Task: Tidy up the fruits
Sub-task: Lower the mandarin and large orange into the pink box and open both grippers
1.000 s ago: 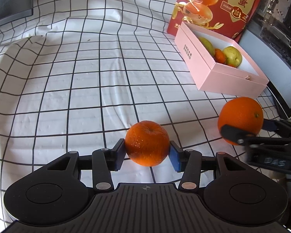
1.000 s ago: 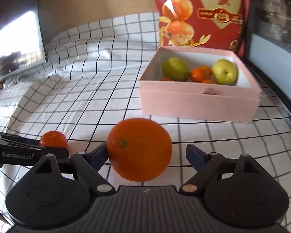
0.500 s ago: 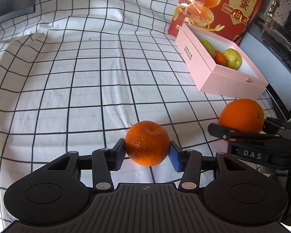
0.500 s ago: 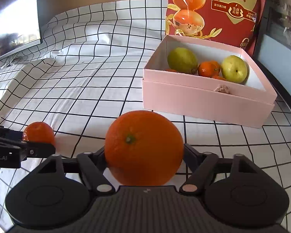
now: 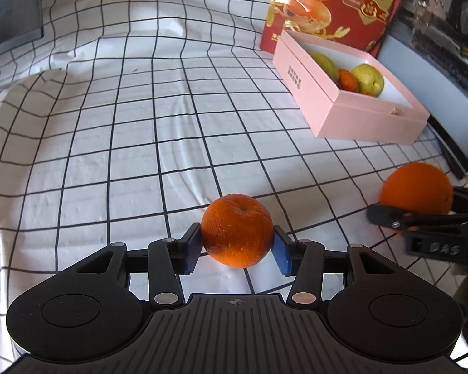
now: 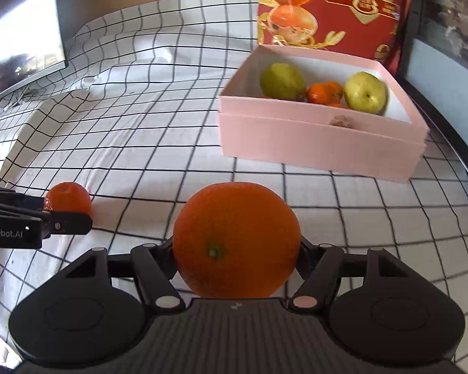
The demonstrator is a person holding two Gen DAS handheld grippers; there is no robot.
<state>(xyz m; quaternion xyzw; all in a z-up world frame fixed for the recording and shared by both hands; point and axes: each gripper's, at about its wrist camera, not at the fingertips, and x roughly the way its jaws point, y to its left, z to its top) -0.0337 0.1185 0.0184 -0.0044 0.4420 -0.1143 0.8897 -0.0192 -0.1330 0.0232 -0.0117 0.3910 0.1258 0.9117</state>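
- Left gripper (image 5: 237, 246) has its blue pads (image 5: 281, 255) pressed on either side of a small orange (image 5: 236, 230), jaws about halfway apart, fruit pinched at its widest part.
- That small orange sits low over the checked cloth (image 5: 124, 124), stem dimple turned up and away from the camera.
- Over on the right, the right gripper (image 6: 235, 249) is clamped on a big orange (image 6: 235, 240), fingers snug against both flanks, jaws wider than the left pair because the fruit fills them.
- The big orange's green stem end faces the right wrist camera; it hides the pads almost wholly.
- From the left wrist view the big orange shows at the far right edge, gripped by black fingers and a little blurred.
- From the right wrist view the small orange shows at the far left, behind the other gripper's black finger.
- The two oranges are well apart, side by side on the near part of the cloth.
- Pink box (image 6: 321, 143) stands open farther back on the cloth, beyond both grippers, closer to the right one.
- Inside it: two yellow-green pears (image 6: 282, 81) with small tangerines (image 6: 324, 93) between them.
- A red carton (image 6: 333, 9) printed with oranges stands upright just behind the box.
- A dark screen (image 6: 21, 37) leans at the far left edge of the cloth.
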